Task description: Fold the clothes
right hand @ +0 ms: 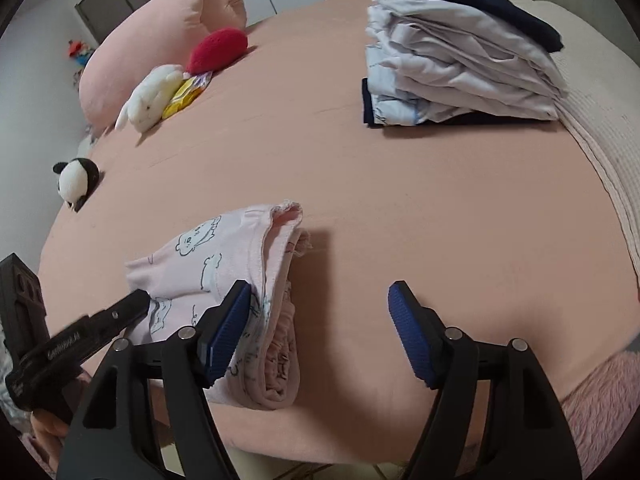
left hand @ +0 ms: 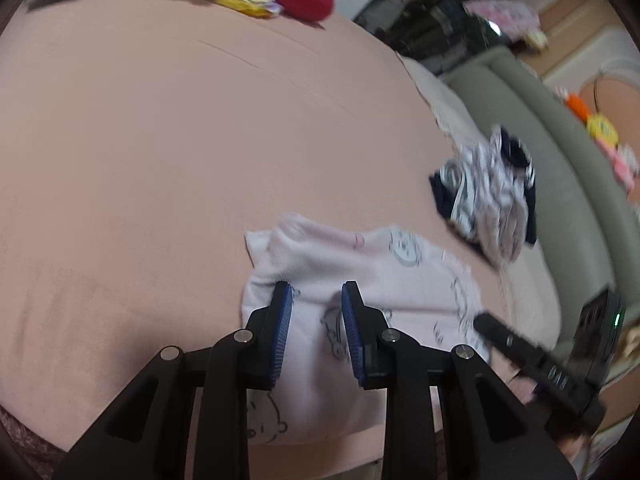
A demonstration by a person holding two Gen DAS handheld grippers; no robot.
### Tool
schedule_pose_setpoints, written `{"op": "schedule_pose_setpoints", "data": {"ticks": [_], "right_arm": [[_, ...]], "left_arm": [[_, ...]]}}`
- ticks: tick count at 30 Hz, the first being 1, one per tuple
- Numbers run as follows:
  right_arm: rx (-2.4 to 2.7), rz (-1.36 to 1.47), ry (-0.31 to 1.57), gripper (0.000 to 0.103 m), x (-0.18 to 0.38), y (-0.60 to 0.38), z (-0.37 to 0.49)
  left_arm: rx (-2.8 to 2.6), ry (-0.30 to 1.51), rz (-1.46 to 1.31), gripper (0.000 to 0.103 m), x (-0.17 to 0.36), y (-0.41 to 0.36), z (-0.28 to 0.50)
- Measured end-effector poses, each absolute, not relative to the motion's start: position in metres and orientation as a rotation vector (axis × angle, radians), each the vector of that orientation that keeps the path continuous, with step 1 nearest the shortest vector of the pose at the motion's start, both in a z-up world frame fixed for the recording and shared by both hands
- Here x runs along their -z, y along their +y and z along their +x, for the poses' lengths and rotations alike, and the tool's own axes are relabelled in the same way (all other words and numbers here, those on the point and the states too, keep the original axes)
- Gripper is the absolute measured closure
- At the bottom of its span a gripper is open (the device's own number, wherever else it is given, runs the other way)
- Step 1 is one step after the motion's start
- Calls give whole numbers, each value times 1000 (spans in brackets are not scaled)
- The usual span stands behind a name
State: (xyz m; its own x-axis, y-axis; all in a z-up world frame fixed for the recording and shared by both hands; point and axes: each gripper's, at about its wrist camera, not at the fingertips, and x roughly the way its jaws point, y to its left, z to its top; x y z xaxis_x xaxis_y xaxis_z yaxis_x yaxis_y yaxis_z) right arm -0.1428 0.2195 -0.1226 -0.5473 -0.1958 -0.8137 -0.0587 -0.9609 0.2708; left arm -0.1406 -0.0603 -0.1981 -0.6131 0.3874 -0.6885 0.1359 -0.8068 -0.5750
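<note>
Two grippers hover at the bed's (right hand: 400,200) near edge: left gripper (left hand: 316,300) part-open over the folded pink garment (right hand: 224,264), right gripper (right hand: 320,300) wide, empty, beside its folded edge.

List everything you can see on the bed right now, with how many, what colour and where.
Folded garment: one, pale pink with animal prints, near bed edge.
Clothes stack: one pile, white and navy, far right.
Bolster pillow: one, pink, far left.
Red plush: one, beside the pillow.
White plush: one, next to the red plush.
Yellow packet: one, between the two plushes.
Panda plush: one, black and white, left edge.
Bedsheet: one, pink.
Left gripper: jaws apart over the garment.
Right gripper: jaws open beside the garment.
</note>
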Motion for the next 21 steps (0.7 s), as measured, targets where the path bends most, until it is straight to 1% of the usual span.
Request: {"op": "schedule_pose_setpoints", "data": {"ticks": [2, 5, 9, 11, 14, 16, 18, 19, 21], "right_arm": [[2734, 1371, -380, 33, 111, 220, -137], [2787, 1260, -309, 33, 97, 217, -134], [2664, 1335, -264, 33, 115, 206, -151], [2642, 1381, -246, 33, 127, 203, -157], [2664, 1424, -279, 28, 137, 208, -164], [2690, 1460, -338, 28, 140, 219, -166], [2693, 1483, -405, 28, 140, 232, -168], [2709, 1472, -432, 31, 137, 237, -167], [2770, 1424, -407, 32, 128, 243, -158]], "left_arm": [[-2567, -826, -1241, 72, 186, -53, -142], [-2576, -659, -1242, 72, 175, -29, -152], [-2598, -396, -1359, 71, 179, -2, -169], [-2593, -426, -1417, 71, 192, -11, -176], [-2574, -621, -1390, 73, 196, -37, -175], [-2616, -649, -1397, 73, 196, -51, -172], [-2661, -681, -1429, 62, 199, -65, -169], [-2648, -744, -1429, 59, 201, -72, -166], [-2607, -855, -1392, 59, 203, -81, -159]]}}
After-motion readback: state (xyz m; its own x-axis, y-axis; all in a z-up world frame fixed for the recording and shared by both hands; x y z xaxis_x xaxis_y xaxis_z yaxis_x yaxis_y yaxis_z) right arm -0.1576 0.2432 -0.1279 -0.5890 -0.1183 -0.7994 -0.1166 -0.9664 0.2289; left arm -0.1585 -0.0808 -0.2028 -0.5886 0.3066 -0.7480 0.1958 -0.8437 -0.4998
